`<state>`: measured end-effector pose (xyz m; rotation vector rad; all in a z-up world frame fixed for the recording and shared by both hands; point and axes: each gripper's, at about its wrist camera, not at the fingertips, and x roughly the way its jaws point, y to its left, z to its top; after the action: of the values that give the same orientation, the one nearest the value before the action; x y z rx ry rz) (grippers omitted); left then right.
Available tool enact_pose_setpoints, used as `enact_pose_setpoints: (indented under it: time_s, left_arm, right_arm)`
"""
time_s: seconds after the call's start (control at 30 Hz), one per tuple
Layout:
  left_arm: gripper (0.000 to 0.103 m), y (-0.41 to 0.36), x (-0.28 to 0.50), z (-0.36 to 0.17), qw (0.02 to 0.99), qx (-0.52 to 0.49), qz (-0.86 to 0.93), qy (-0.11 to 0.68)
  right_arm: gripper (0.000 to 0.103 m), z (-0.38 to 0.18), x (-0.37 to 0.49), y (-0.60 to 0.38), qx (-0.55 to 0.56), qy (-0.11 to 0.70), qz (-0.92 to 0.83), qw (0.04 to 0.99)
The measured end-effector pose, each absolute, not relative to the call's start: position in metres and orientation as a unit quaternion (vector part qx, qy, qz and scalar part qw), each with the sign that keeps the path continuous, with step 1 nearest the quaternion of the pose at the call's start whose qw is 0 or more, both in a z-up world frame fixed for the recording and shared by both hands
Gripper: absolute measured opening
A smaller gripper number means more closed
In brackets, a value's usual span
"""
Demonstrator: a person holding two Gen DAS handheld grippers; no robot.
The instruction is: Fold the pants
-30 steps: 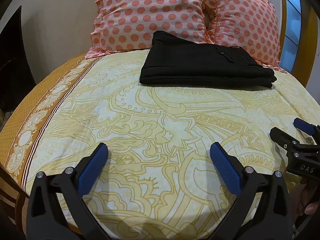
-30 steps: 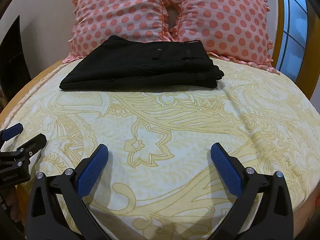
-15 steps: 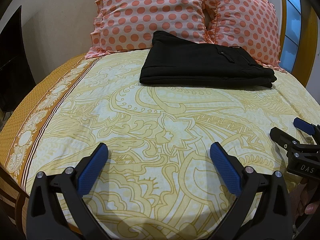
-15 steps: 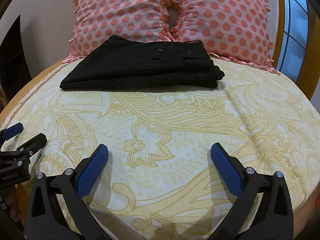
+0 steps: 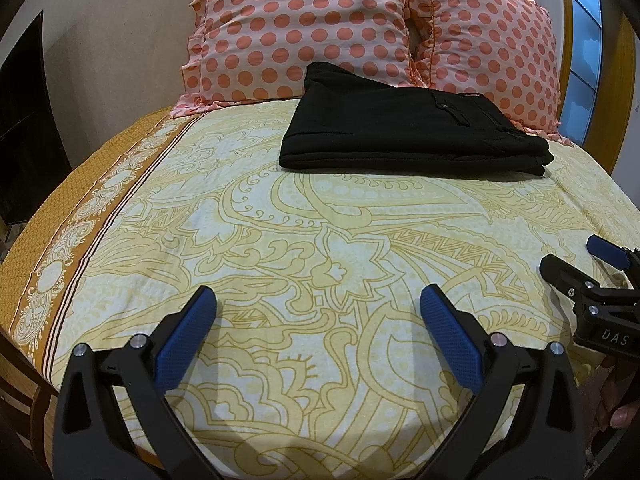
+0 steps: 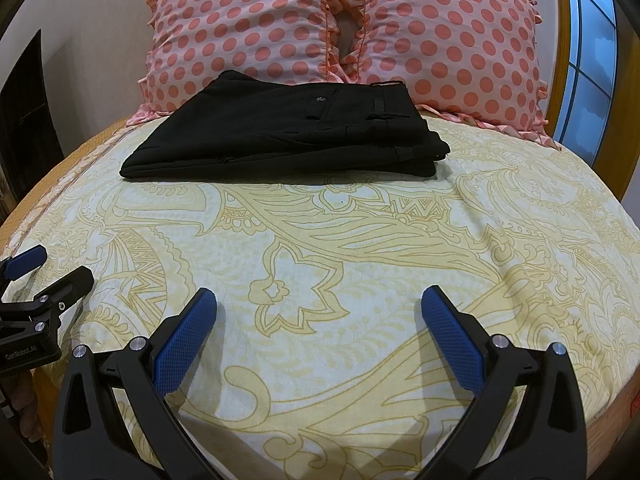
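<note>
Black pants [image 5: 404, 136] lie folded into a flat rectangular stack at the far side of the bed, just in front of the pillows; they also show in the right wrist view [image 6: 288, 136]. My left gripper [image 5: 318, 312] is open and empty, low over the near part of the bed, well short of the pants. My right gripper [image 6: 318, 312] is open and empty, likewise over the near part. Each gripper shows at the edge of the other's view: the right one [image 5: 576, 264], the left one [image 6: 48, 268].
The bed carries a yellow patterned sheet [image 5: 320, 240] with an orange border [image 5: 80, 216] on the left. Two pink polka-dot pillows [image 6: 248, 28] [image 6: 452, 36] lean at the head. A wooden frame and window [image 6: 588, 48] stand at right, a dark panel [image 5: 24, 128] at left.
</note>
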<state>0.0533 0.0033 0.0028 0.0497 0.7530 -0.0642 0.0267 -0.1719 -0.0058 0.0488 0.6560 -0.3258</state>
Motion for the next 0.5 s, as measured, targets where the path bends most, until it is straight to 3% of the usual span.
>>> enact_pose_setpoints:
  time_s: [0.5]
  left_arm:
    - [0.101,0.0057,0.0540,0.0027,0.930,0.024,-0.032,0.365]
  right_arm:
    - [0.102,-0.0060,0.0265,-0.1719,0.024,0.321,-0.159,0.933]
